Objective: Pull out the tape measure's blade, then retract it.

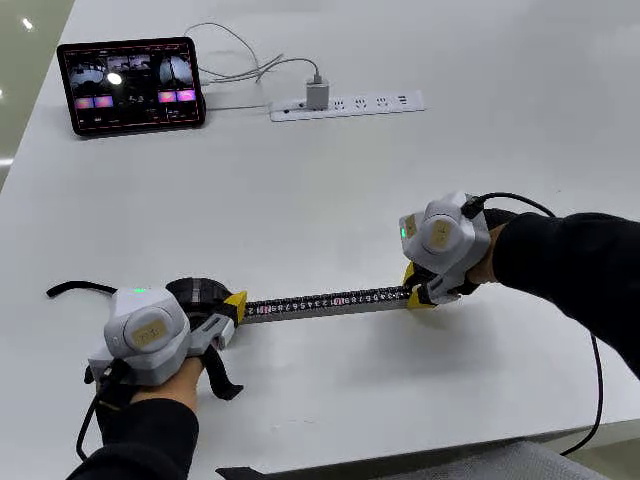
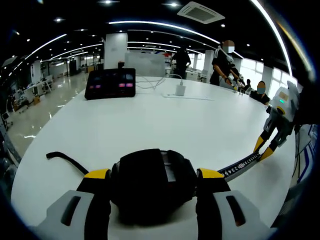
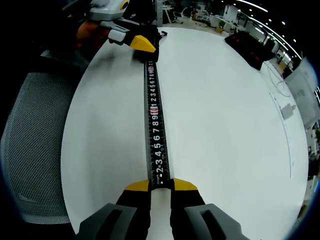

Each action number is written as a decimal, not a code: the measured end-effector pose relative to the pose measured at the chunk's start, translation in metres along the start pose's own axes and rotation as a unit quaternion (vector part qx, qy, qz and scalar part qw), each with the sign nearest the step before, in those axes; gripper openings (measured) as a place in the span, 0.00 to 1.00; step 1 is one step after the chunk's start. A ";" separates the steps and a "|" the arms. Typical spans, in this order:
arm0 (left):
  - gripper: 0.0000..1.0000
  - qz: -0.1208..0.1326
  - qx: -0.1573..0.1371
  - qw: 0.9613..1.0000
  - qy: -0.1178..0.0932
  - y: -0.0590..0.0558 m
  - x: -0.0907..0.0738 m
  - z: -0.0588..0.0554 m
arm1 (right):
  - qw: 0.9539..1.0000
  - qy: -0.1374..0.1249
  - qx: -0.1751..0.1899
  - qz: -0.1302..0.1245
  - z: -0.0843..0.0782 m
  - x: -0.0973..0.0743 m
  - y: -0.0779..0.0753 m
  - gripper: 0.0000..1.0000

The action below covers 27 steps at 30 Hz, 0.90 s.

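we judge the pull-out step to be in hand or near its end: the blade [image 3: 154, 115] lies drawn out flat along the white table [image 1: 330, 180], spanning the gap between the two grippers, its numbers facing up. the left gripper [image 2: 154, 174] is clamped on the black case [image 1: 198, 292] of the tape measure, one yellow-tipped jaw on each side of it, with the case resting on the table near the front left edge. the right gripper [image 3: 161, 186] is pinched on the free end of the blade, its jaws closed to a narrow slot with the tip between them, well apart from the case.

from one moment we cannot tell whether the blade is meant to come out further. the next move, as we see it, calls for the left gripper to hold the case firm while the right one either draws away a little more or walks the tip back toward the case mouth, held and in line, so the blade feeds in straight and does not whip or kink.

as for containers, the case is the only housing here: part of the blade is out of it, and whatever is coiled inside is hidden from us. a black strap [image 1: 75, 289] trails from the case. a tablet [image 1: 131, 84] and a power strip [image 1: 350, 103] sit at the far side, well clear.
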<state>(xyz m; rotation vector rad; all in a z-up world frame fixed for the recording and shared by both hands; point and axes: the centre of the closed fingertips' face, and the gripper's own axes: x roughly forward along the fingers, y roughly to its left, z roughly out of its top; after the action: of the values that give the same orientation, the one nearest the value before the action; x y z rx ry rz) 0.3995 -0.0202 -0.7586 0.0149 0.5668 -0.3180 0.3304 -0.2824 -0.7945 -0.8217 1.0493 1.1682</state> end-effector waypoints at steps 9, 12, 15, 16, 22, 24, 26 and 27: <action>0.65 0.002 0.001 1.000 0.007 0.001 0.000 0.000 | 1.000 0.000 0.008 0.001 0.000 0.000 -0.001 0.10; 0.65 0.004 0.001 1.000 0.016 0.001 0.001 0.000 | 1.000 0.002 0.008 0.001 0.000 0.000 -0.002 0.10; 0.64 0.004 0.003 1.000 0.017 0.001 0.001 -0.001 | 1.000 0.003 0.009 0.001 0.000 0.000 -0.002 0.10; 0.64 0.004 0.010 1.000 0.016 0.001 0.001 0.000 | 1.000 0.003 0.010 0.001 0.000 0.000 -0.002 0.10; 0.63 0.002 0.012 1.000 0.017 0.001 0.001 -0.001 | 1.000 0.002 0.014 0.000 0.000 0.000 -0.003 0.10; 0.63 0.001 0.012 1.000 0.016 0.001 0.001 -0.001 | 1.000 0.000 0.020 0.001 0.000 0.000 -0.002 0.09; 0.62 -0.002 0.016 1.000 0.018 0.001 0.001 -0.001 | 1.000 -0.002 0.030 0.000 0.000 0.000 -0.003 0.09; 0.61 -0.003 0.017 1.000 0.018 0.001 0.001 0.000 | 1.000 -0.001 0.026 -0.001 0.000 0.000 -0.003 0.09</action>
<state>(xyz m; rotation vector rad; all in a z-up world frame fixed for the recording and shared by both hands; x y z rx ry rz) 0.4005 -0.0197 -0.7597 0.0515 0.5968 -0.3327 0.3335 -0.2829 -0.7942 -0.7792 1.0726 1.1352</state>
